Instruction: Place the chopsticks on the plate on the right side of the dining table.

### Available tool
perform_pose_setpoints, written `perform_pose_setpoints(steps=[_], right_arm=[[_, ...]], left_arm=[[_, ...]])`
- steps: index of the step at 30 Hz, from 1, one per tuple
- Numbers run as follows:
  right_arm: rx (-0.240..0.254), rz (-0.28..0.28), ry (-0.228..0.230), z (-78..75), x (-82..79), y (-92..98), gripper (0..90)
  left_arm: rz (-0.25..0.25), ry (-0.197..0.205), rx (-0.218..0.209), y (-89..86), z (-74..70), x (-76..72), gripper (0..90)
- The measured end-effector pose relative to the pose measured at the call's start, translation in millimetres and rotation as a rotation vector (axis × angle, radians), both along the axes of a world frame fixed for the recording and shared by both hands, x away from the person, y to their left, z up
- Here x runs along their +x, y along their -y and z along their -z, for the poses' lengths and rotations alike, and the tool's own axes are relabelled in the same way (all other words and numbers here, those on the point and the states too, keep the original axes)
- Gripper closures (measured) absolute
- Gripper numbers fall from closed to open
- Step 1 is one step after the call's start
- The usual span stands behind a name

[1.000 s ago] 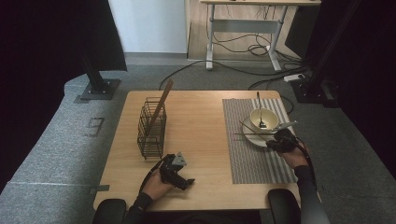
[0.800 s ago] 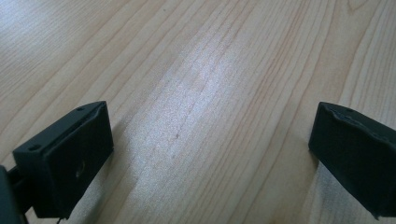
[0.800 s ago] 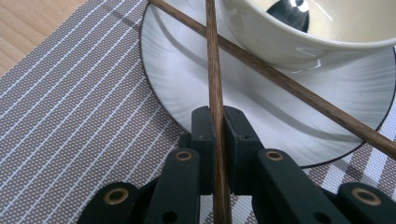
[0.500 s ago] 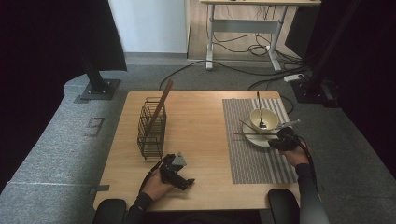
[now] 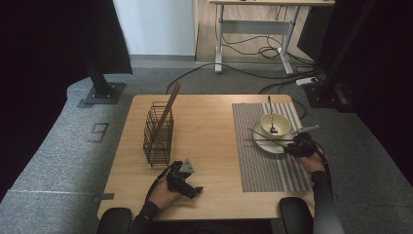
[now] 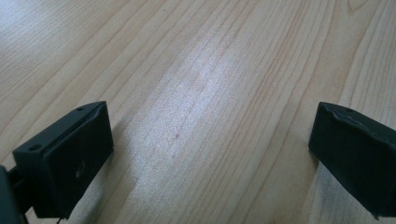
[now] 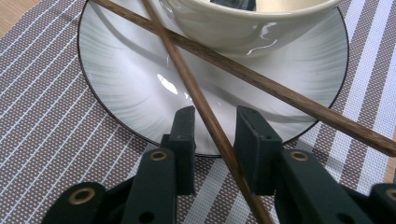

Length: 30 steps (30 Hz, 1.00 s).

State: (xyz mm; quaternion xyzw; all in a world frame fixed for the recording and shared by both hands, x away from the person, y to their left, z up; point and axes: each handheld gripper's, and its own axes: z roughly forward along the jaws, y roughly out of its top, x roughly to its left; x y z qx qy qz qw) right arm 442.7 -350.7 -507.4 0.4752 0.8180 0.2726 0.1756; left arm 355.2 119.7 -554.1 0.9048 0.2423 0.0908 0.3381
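cream ceramic bowl (image 7: 247,23) cut off by top edge in right gripper view, inside mostly hidden. two dark wooden chopsticks (image 7: 205,107): ends run out of frame top, right & bottom. dark utensil in the bowl (image 5: 272,127) too small in high view to tell what it is.

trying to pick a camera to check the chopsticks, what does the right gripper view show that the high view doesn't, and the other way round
Right gripper view alone: the right gripper has its jaws either side of one chopstick with gaps at both pads; they have just been opening. That stick crosses the second chopstick over the plate's rim.

High view alone: the wire basket with a brown stick leaning in it, the left gripper low over the table, and a utensil in the bowl.

Both: plate, bowl, chopsticks, striped placemat.
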Motion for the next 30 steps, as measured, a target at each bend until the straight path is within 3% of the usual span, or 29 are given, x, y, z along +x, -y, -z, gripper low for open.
perform_pose_setpoints(steps=[9,20,30], right_arm=[[-0.042,0.027,0.024,-0.8,-1.3,1.5,69.2],[-0.051,0.072,0.054,-0.8,-2.4,5.1,57.3],[-0.019,0.134,0.104,1.2,-2.0,8.1,51.6]], left_arm=[[0.000,0.000,0.000,0.0,0.0,0.0,0.0],[0.000,0.000,0.000,0.0,0.0,0.0,0.0],[0.000,0.000,0.000,0.0,0.0,0.0,0.0]])
